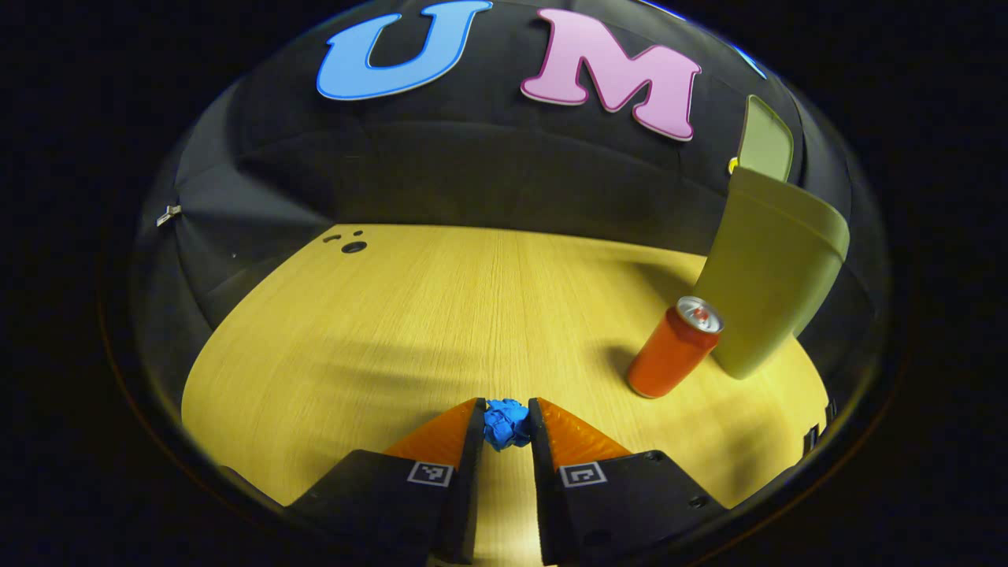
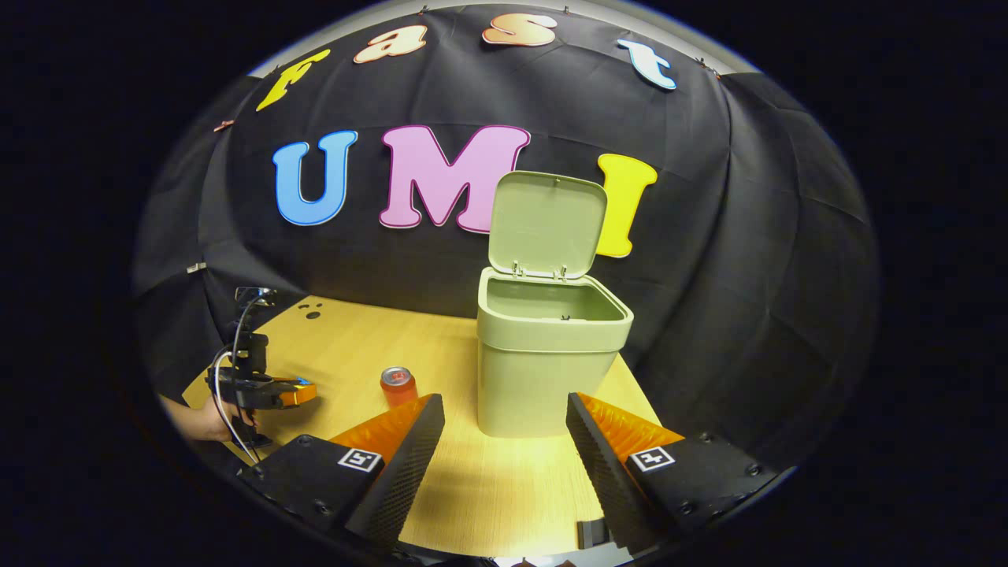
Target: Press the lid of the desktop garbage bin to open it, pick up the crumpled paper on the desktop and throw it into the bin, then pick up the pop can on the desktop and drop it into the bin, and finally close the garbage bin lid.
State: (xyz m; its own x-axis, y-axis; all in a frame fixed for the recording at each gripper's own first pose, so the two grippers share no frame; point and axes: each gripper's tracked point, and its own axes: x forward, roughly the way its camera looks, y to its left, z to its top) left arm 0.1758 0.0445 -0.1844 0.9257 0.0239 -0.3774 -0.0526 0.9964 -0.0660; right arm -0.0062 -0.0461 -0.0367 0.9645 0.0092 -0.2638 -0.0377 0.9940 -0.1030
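Observation:
In the left gripper view my left gripper [image 1: 506, 421] is shut on a blue crumpled paper ball [image 1: 506, 424], pinched between both fingertips just above the wooden desktop [image 1: 441, 315]. An orange pop can [image 1: 675, 348] stands upright to the right, close beside the pale green bin [image 1: 768, 283], whose lid [image 1: 765, 142] is raised. In the right gripper view my right gripper [image 2: 504, 429] is open, held in front of the bin [image 2: 547, 354]. Its lid [image 2: 547, 224] stands upright and the inside looks bare. The can [image 2: 398, 384] sits left of the bin, and the left gripper [image 2: 299, 391] is farther left, held by a hand [image 2: 201, 421].
The black cloth wall closes the desk at the back and right. Small dark holes [image 1: 353, 246] mark the desktop's far left corner. Open wood lies between the left gripper and the can, and in front of the bin.

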